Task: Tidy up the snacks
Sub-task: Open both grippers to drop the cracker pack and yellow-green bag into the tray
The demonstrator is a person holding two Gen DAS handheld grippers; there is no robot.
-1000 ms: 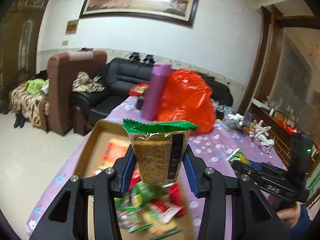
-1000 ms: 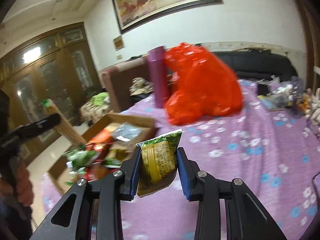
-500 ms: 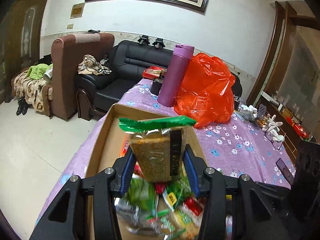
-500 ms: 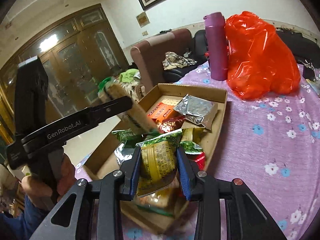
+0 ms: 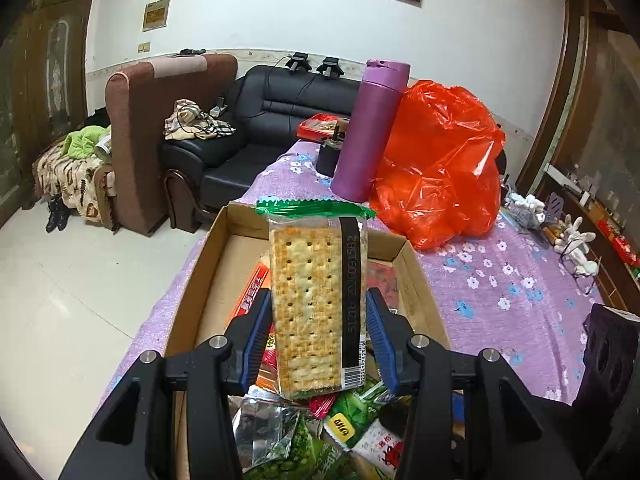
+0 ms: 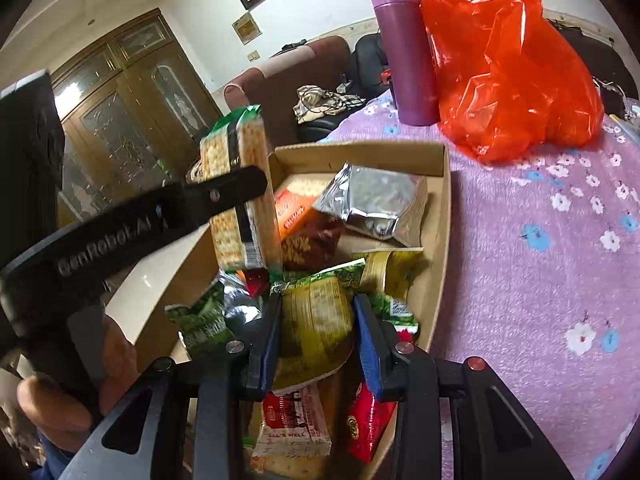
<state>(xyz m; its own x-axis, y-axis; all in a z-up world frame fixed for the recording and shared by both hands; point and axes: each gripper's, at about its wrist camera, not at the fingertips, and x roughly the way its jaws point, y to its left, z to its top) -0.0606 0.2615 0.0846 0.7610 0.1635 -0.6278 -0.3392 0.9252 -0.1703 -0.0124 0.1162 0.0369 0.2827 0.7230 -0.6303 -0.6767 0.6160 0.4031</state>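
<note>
My left gripper (image 5: pixel 318 336) is shut on a cracker pack (image 5: pixel 316 300) with a green top, held upright over the cardboard box (image 5: pixel 200 292). The pack and the left gripper also show in the right wrist view (image 6: pixel 240 200). My right gripper (image 6: pixel 316 332) is shut on a yellow-green snack packet (image 6: pixel 316 324), held over the near end of the box (image 6: pixel 440 216). The box holds several snack packets, among them a silver pouch (image 6: pixel 376 204) and an orange pack (image 6: pixel 292 208).
A purple bottle (image 5: pixel 372 128) and a red plastic bag (image 5: pixel 436 168) stand on the purple flowered tablecloth (image 6: pixel 540 260) beyond the box. Sofas and an armchair (image 5: pixel 160 132) lie past the table's far end. Small items sit along the table's right side (image 5: pixel 572 240).
Both grippers have moved forward over the box, each still holding its packet. The left gripper has come lower and nearer the snacks in the box.
</note>
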